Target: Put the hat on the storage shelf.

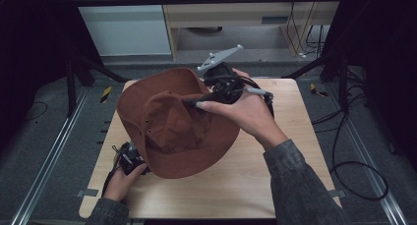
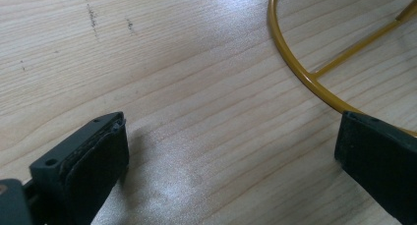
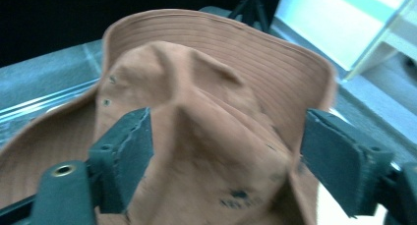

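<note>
A brown wide-brimmed hat [image 1: 174, 131] sits raised over the left middle of the wooden table [image 1: 255, 171]. A hand holds my right gripper [image 1: 196, 100] at the hat's far right side. In the right gripper view it [image 3: 228, 131] is open, with one jaw on each side of the dented crown [image 3: 211, 102]. My left gripper [image 1: 132, 159] is low at the hat's near left, its jaws hidden under the brim. In the left gripper view it [image 2: 233, 136] is open over bare wood [image 2: 172, 63], and a yellow wire ring [image 2: 310, 78] with a spoke lies just ahead by one jaw.
The table's near edge runs just behind both forearms. Black frame legs [image 1: 74, 72] stand at the far corners. Cables [image 1: 354, 171] loop on the grey floor to the right. A light cabinet [image 1: 221, 18] stands beyond the table.
</note>
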Tool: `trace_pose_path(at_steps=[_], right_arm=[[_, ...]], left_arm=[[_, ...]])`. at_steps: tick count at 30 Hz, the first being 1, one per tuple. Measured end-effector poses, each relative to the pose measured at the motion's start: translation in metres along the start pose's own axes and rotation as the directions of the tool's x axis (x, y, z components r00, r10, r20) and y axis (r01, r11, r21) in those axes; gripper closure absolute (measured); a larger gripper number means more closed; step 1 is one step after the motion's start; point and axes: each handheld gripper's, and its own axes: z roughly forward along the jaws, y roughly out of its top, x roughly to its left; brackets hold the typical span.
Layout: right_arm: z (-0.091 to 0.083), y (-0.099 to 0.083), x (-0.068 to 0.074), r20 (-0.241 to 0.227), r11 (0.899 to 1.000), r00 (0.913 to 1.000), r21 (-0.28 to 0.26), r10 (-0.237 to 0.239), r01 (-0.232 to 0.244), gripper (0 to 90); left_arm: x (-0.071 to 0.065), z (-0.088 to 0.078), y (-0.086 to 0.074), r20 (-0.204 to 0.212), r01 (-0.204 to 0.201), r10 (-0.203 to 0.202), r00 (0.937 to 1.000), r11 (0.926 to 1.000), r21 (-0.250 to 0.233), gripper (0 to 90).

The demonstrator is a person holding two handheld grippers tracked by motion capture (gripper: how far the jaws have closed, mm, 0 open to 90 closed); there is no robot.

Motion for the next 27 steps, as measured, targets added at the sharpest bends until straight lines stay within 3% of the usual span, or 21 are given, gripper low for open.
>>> trace_pose_path(at_steps=[6,14,17,22,27], right_arm=[[-0.019,-0.022,-0.017,0.045,0.999,0.9979,-0.012,0.046,-0.045,9.2],[-0.045,-0.066,-0.034,0.093,0.996,0.9915,-0.036,0.091,-0.088,7.1],[-0.057,-0.087,-0.040,0.105,0.993,0.9883,-0.055,0.110,-0.105,6.8],[-0.073,-0.129,-0.050,0.152,0.984,0.9739,-0.084,0.169,-0.157,10.1],[-0.073,-0.176,-0.050,0.174,0.977,0.9628,-0.089,0.207,-0.194,11.2]], left_arm=[[0.000,0.000,0.000,0.000,0.000,0.000,1.0000,1.0000,0.000,0.0],[0.000,0.000,0.000,0.000,0.000,0.000,1.0000,1.0000,0.000,0.0],[0.000,0.000,0.000,0.002,0.001,-0.001,1.0000,1.0000,0.002,0.0],[0.000,0.000,0.000,0.001,0.000,0.000,1.0000,1.0000,0.003,0.0],[0.000,0.000,0.000,0.001,0.000,0.000,1.0000,1.0000,0.003,0.0]])
